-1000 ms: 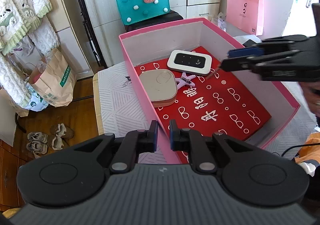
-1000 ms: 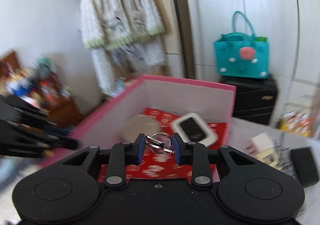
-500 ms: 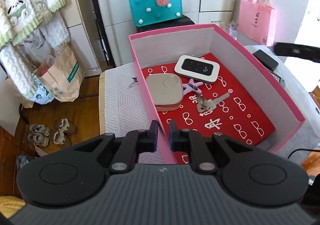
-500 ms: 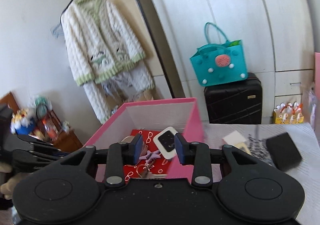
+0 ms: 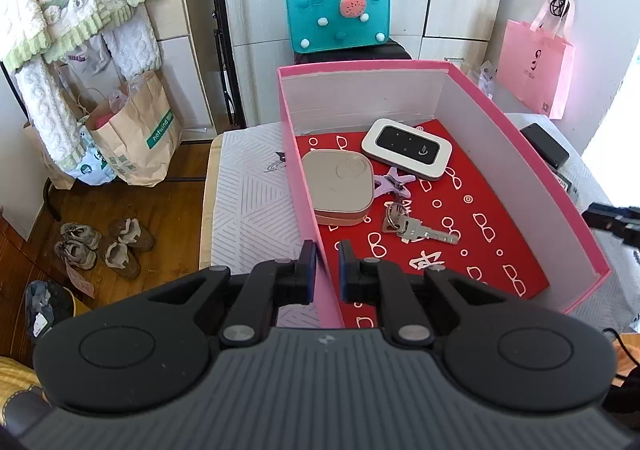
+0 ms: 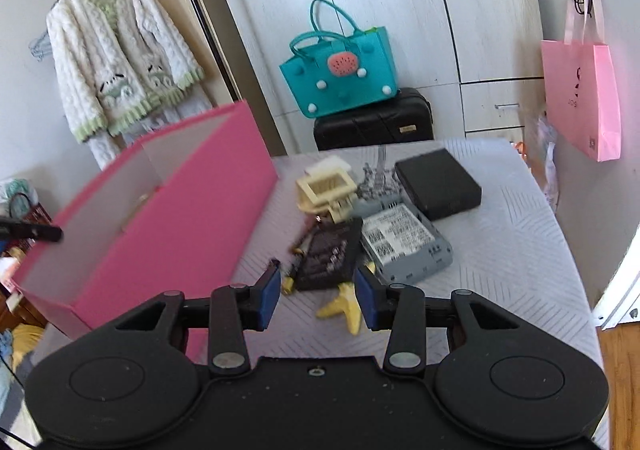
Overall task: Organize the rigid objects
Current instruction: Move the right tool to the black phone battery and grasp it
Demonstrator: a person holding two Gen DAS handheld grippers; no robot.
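Bedroom with pale wardrobe doors, a teal bag [image 5: 338,16] on a black suitcase [image 6: 374,120] and a pink tote [image 6: 582,98] hung at the right; in front, a white quilted bed surface [image 6: 500,250] bearing a pink box [image 5: 520,154]. From the left wrist view only: the box's red-lined inside, with a beige case [image 5: 340,186] at the left wall, a white-and-black router [image 5: 406,148] farther back, a purple clip [image 5: 394,183] between them, and keys [image 5: 416,228] lying nearer on the lining. From the right wrist view only: the heap outside the box to its right, namely a cream clip [image 6: 326,190], a dark card [image 6: 326,256], a grey device [image 6: 404,244] with a white label, a black box [image 6: 438,184] farther back and a yellow star-shaped piece [image 6: 344,308] nearest. Left gripper [image 5: 326,270] angled down over the box's near left corner, pads clamped on the pink wall there. Right gripper [image 6: 316,292] tilted down over the heap, clear of the box, jaws opening and holding nothing, yellow piece seen on the bed through the gap. Right gripper's tip also just visible at the right edge of the left view.
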